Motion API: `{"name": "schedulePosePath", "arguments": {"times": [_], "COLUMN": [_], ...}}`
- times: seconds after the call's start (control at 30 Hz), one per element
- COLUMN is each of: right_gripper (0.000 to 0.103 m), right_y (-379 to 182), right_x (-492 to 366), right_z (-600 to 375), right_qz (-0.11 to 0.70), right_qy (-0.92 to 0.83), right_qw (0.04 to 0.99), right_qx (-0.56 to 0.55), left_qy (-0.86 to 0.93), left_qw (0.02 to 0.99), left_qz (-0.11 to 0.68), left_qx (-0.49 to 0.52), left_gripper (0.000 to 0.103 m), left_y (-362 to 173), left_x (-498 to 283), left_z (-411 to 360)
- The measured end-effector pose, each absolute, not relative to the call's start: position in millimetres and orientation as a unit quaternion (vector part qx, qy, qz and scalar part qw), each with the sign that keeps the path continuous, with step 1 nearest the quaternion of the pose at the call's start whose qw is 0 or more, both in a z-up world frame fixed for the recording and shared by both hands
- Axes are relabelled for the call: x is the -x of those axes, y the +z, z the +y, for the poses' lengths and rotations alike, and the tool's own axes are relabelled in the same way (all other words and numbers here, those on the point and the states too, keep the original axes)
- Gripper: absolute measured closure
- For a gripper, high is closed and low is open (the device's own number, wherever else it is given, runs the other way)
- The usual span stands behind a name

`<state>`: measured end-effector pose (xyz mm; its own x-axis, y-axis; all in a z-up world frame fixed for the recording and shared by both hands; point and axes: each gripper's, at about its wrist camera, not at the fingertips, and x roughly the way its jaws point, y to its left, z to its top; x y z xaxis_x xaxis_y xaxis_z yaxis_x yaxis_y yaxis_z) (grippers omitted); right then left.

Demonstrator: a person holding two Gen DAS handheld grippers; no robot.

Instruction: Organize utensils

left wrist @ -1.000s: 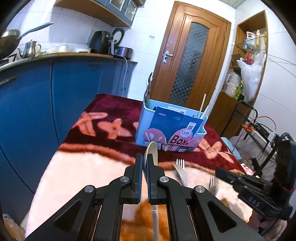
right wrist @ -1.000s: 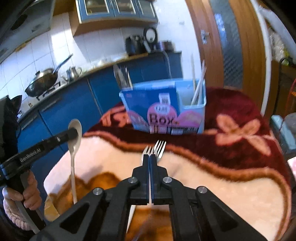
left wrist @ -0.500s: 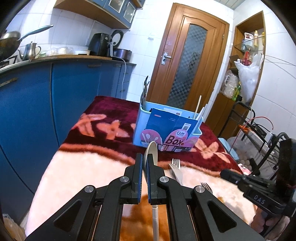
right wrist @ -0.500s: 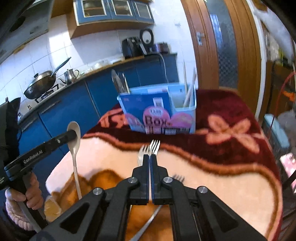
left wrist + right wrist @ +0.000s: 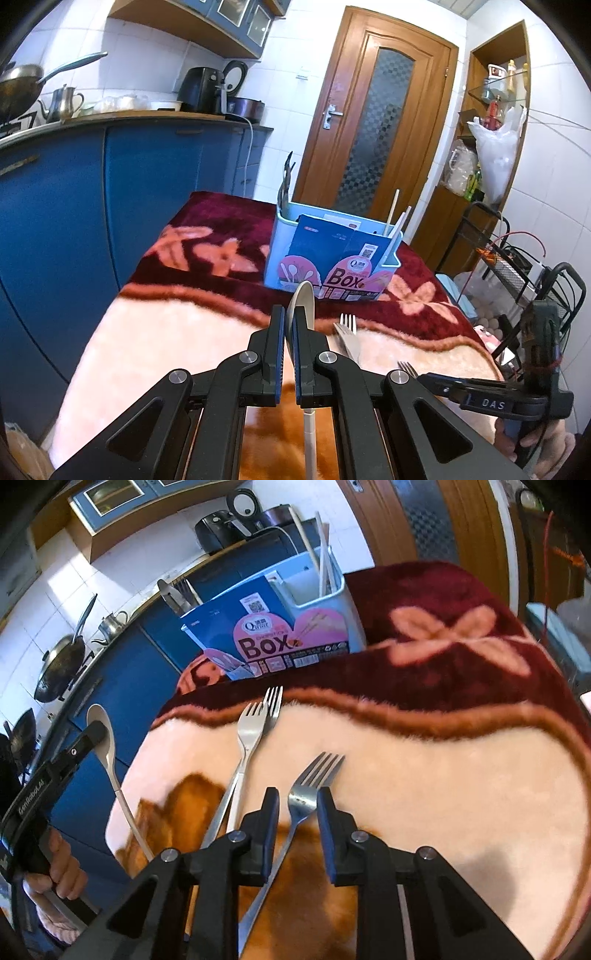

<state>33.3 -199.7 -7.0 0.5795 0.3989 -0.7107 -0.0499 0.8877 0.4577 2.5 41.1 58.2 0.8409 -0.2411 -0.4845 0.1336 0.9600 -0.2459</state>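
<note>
Between the pads of my left hand-held gripper (image 5: 290,332) I am pinching a pale long-handled spoon (image 5: 303,301), its bowl standing up past the fingertips and its thin handle hanging down below them, lifted off the cloth. From the right wrist view I am seeing the same spoon (image 5: 104,734) held out over the left edge of the worktop, in front of the blue cabinets (image 5: 122,675).

My right hand-held gripper (image 5: 294,805) is hovering spread wide, one finger on each side of a steel fork (image 5: 308,784) that is lying flat on the plush blanket (image 5: 443,775) covering the worktop; I cannot tell whether the pads are touching it. The tines are pointing away from me, toward the far side.

Just to the left of that fork, two more forks (image 5: 255,720) are lying close together, overlapping along their handles, tines reaching the dark red border of the blanket.

Beyond them, on the red part, the light blue utensil box (image 5: 332,254) is standing upright with its printed cardboard sleeve facing me. Steel utensils (image 5: 285,184) are sticking up from its left compartment, and chopsticks (image 5: 397,216) are leaning in the right one.
</note>
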Motion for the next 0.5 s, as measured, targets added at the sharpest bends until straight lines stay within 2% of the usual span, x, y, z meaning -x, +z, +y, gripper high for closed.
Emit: {"name": "schedulePosePath", "arguments": {"times": [0.23,0.5], "right_gripper": [0.068,0.068], "right_y": [-10.5,-18.5], "right_x": [-45.4,-39.7], "right_z": [-204.6,-216.7], "right_qz": [0.445,0.461], "right_qy": [0.14,0.126], "right_qw": [0.855,0.845], "right_qx": [-0.227,-0.241], "left_qy": [-0.098,-0.097], "left_qw": [0.953,0.954], "left_qz": [0.267,0.266], "left_qx": [0.1,0.1], "left_gripper": [0.099,0.099], "left_y": [58.9,60.4], "left_x": [-4.4,-4.0], "left_z": [40.2,40.0]}}
